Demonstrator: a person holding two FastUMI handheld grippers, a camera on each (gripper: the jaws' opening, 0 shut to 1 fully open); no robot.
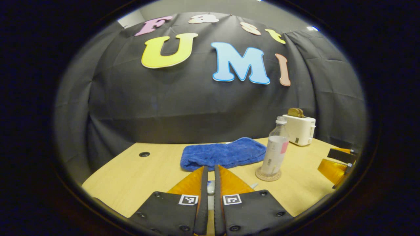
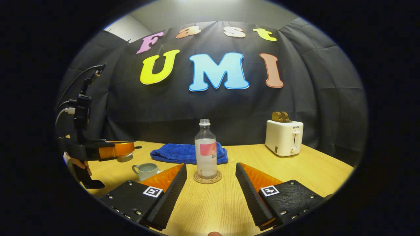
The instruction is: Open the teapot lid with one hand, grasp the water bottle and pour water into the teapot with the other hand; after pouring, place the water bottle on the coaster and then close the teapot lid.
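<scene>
A clear, uncapped water bottle (image 2: 205,149) with a white and pink label stands upright on a round coaster (image 2: 207,178) at mid-table. My right gripper (image 2: 211,165) is open just short of it, one finger on each side, touching nothing. Left of the bottle sits the pale teapot (image 2: 146,170), its top uncovered. Above and to its left, my left gripper (image 2: 131,149) is held by a hand, with a whitish lid (image 2: 124,159) under its tips. In the left gripper view, my left gripper (image 1: 210,167) is shut on that small white lid (image 1: 211,187). The bottle (image 1: 275,152) and coaster (image 1: 268,175) lie to the right.
A folded blue towel (image 2: 187,153) lies behind the bottle and teapot. A white toaster (image 2: 284,137) holding bread stands at the back right. The wooden table (image 2: 321,173) ends at the black cloth wall. A small round hole (image 1: 144,154) marks the table's far left.
</scene>
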